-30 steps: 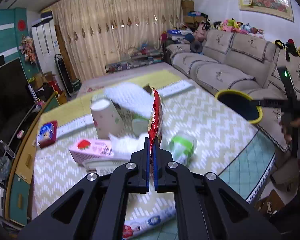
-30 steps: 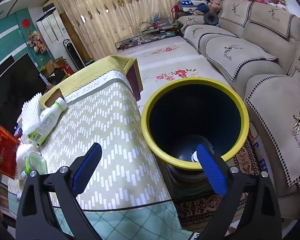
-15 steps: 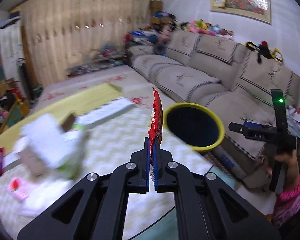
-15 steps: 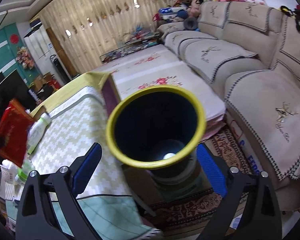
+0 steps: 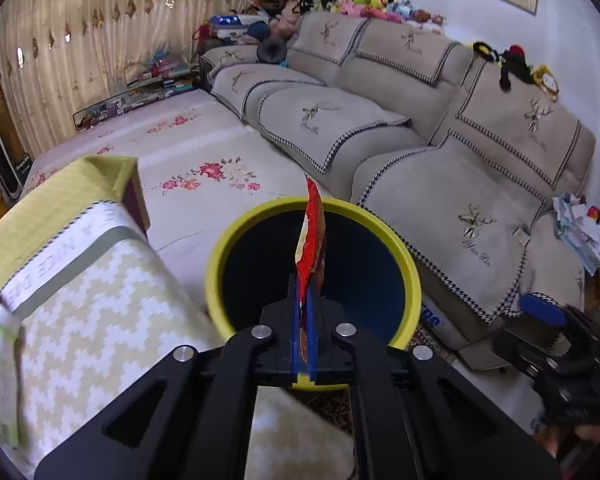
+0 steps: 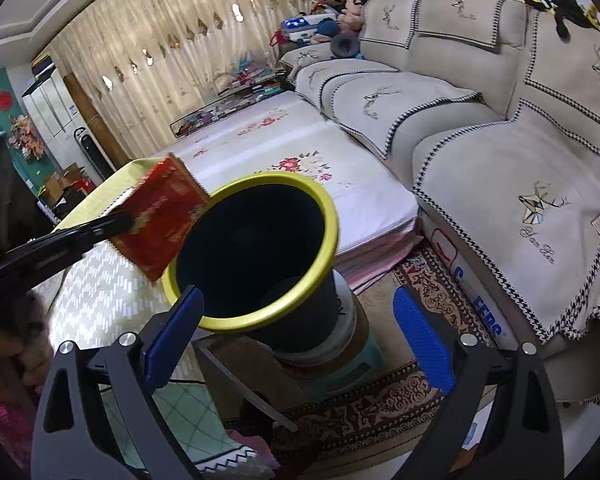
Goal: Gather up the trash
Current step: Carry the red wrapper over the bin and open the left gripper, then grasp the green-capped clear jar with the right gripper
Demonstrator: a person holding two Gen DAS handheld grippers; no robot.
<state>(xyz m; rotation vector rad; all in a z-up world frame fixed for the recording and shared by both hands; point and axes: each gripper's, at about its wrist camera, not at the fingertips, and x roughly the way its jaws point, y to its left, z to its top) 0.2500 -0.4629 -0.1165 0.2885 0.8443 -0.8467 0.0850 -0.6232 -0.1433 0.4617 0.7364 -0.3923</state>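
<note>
My left gripper (image 5: pixel 305 320) is shut on a red snack wrapper (image 5: pixel 311 240), held upright over the near rim of a dark trash bin with a yellow rim (image 5: pixel 404 264). In the right wrist view the wrapper (image 6: pixel 160 216) hangs at the bin's left rim (image 6: pixel 324 208), held by the left gripper (image 6: pixel 124 222). My right gripper (image 6: pixel 296 336) is open and empty, just in front of the bin, its blue pads (image 6: pixel 422 340) wide apart.
The bin stands on a stool (image 6: pixel 356 356) between the table with a zigzag cloth (image 5: pixel 100 320) and the beige sofa (image 5: pixel 460 184). A white bottle (image 5: pixel 0 364) lies at the table's left edge. A patterned rug (image 6: pixel 380 412) covers the floor.
My left gripper has carried the wrapper from above the table to over the bin's rim. The right gripper has drawn back a little from the bin.
</note>
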